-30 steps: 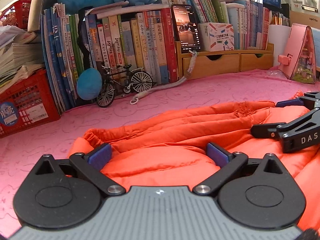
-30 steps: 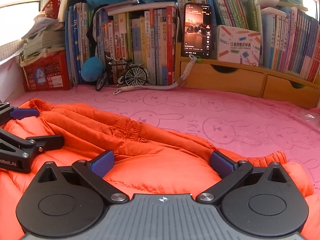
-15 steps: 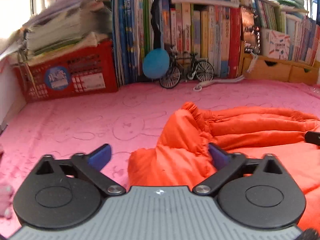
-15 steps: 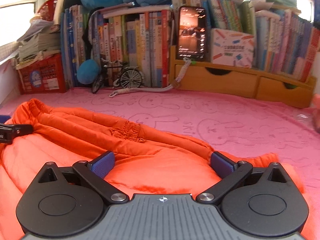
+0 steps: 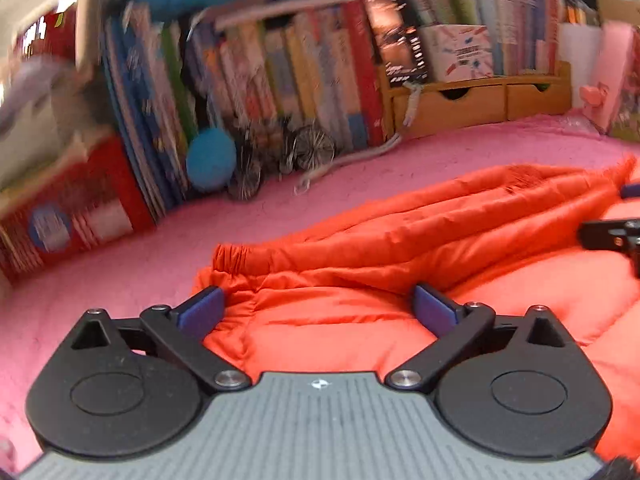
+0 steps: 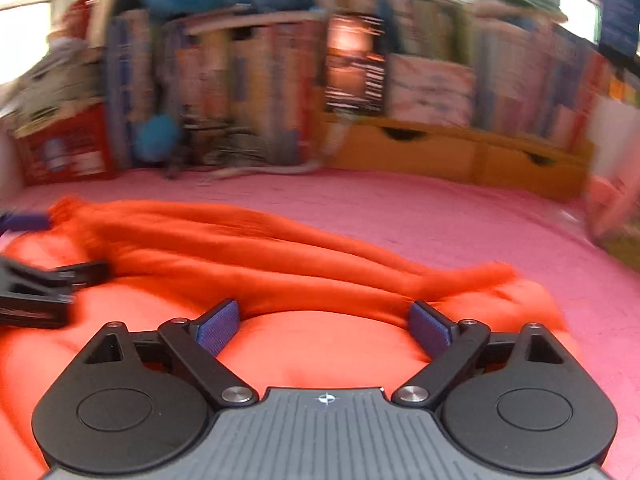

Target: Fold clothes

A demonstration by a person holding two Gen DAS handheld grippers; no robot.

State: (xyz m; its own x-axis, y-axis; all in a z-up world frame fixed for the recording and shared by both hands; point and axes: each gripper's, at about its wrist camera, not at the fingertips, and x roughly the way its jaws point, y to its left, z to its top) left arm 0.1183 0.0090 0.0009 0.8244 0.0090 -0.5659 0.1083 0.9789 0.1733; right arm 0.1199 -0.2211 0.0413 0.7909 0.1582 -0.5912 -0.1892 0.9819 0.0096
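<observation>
Hovering low over the orange padded garment (image 5: 400, 240) with left gripper (image 5: 316, 306) and right gripper (image 6: 326, 326) both released, you seem between folds; next grasp its near edge.

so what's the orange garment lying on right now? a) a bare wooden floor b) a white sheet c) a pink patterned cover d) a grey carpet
c, the orange garment is spread over the pink patterned cover, which shows around its edges in both wrist views.

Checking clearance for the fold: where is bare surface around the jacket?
Bare pink cover lies between the orange jacket and the wooden drawers, also left of the cuff. Crowded along the books and toy bicycle.
</observation>
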